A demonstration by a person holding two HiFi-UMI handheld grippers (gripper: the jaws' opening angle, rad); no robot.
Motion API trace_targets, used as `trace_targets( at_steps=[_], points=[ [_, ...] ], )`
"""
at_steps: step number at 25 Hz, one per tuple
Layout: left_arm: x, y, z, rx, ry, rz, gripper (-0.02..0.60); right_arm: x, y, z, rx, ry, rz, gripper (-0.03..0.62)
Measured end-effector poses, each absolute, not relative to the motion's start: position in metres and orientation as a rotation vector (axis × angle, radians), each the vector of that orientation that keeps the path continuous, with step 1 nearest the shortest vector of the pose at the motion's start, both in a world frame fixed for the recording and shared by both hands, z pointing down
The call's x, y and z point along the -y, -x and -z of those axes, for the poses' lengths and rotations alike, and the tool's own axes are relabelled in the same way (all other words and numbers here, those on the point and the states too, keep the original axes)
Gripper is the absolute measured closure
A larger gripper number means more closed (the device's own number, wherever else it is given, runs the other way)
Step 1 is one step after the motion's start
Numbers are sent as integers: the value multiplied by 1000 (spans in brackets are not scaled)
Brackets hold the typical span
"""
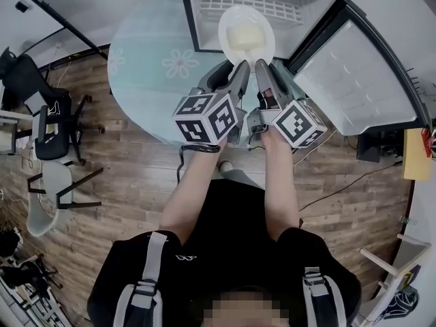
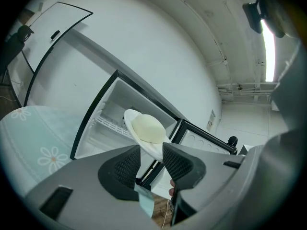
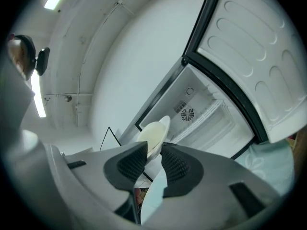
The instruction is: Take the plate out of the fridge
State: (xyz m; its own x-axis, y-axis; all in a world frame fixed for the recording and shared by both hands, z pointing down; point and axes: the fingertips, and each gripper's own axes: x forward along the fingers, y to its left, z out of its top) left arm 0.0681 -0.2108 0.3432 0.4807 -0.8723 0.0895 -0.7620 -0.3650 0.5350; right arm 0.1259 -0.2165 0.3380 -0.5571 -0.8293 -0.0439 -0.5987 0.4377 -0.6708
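A white plate (image 1: 246,36) with a pale yellow mound of food hangs in the air just in front of the open fridge (image 1: 204,5). Both grippers hold its near rim side by side. My left gripper (image 1: 240,68) is shut on the rim at left, my right gripper (image 1: 261,67) at right. In the left gripper view the plate (image 2: 144,128) runs down between the jaws of the left gripper (image 2: 151,156). In the right gripper view the plate (image 3: 152,134) stands edge-on between the jaws of the right gripper (image 3: 153,156). The rim parts inside both grips are hidden.
The fridge door (image 1: 354,80) stands swung open to the right. A wire shelf (image 1: 252,7) crosses the fridge's inside. Under the grippers lies a round pale-blue table (image 1: 153,67) with flower prints. Chairs (image 1: 51,125) stand on the wood floor at left; cables trail at right.
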Motion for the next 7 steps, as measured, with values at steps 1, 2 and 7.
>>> trace_targets(
  at_steps=[1, 2, 7],
  points=[
    [208, -71, -343, 1350, -2221, 283, 439, 214, -129, -338, -2324, 1212, 867, 499],
    [205, -74, -342, 1352, -2226, 281, 439, 211, -132, -338, -2321, 1211, 866, 499],
    [187, -79, -341, 1363, -2222, 287, 440, 193, -137, -338, -2340, 1196, 858, 499]
  ],
)
